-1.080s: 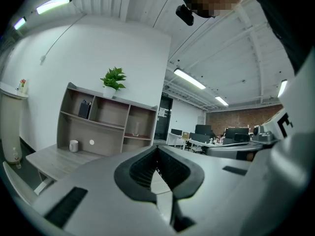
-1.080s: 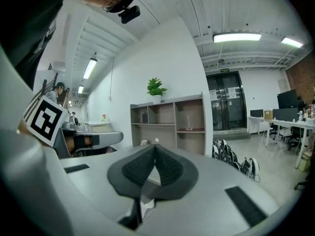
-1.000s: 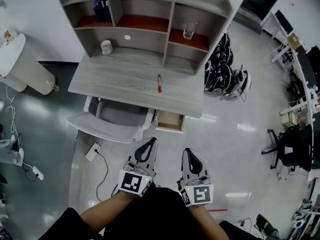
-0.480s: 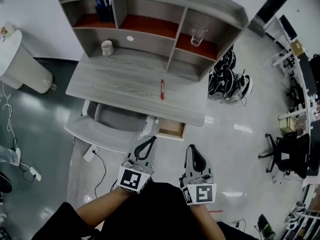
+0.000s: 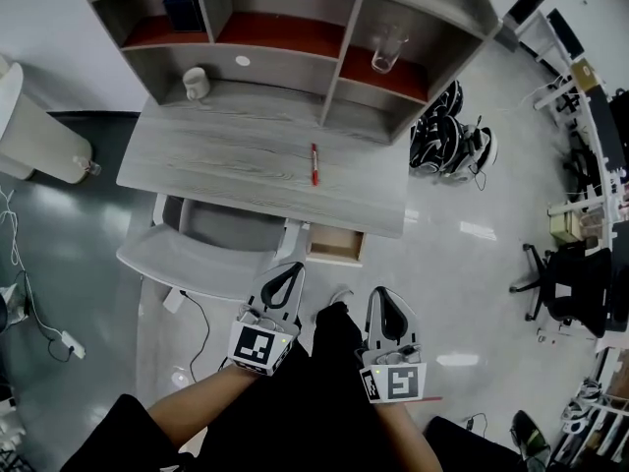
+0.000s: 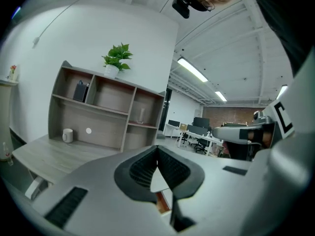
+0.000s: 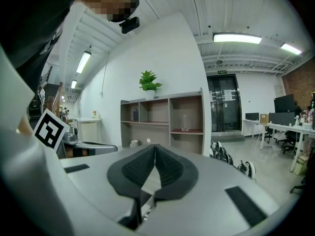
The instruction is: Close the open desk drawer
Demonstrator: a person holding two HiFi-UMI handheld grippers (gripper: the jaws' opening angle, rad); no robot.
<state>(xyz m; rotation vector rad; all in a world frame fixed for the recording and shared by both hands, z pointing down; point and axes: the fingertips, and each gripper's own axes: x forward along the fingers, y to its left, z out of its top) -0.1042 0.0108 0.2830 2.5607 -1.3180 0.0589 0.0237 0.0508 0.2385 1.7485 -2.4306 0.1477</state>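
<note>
Person stands in front of the desk (image 5: pixel 246 155), both forearms stretched fwd from the bottom of the head view, bare below dark sleeves. One gripper per hand, side by side, marker cubes back toward the body, noses aimed at the desk front. A dark-clad leg shows between the two grippers.

L gripper (image 5: pixel 288 268): held approx level and canted a bit toward the right. Tip is near the front edge of the grey chair (image 5: pixel 211 239) and just below-left of the drawer in the head view, no contact. Jaws fully together, ribbed pads meet at the tip, nothing between them.

R gripper (image 5: pixel 382 293): sits parallel to the L one and a bit further back, pointing straight fwd over bare floor. Jaws pressed together too, nothing in them.

Open drawer (image 5: pixel 334 244): under the desk's right end, pulled out toward the person, light wood inside, looks empty. It lies ahead of both grippers and roughly between their lines; neither touches it.

On the desktop: red pen (image 5: pixel 314 163) near the middle. Shelf unit (image 5: pixel 324 28) at the back of the desk w/ a white mug (image 5: pixel 196 83) low on its left side and a clear glass (image 5: pixel 386 49) in the right compartment. Potted plant (image 6: pixel 117 58) on top of the unit, seen from the L gripper view. Pile of black shoes (image 5: pixel 452 141) on the floor right of the desk.
</note>
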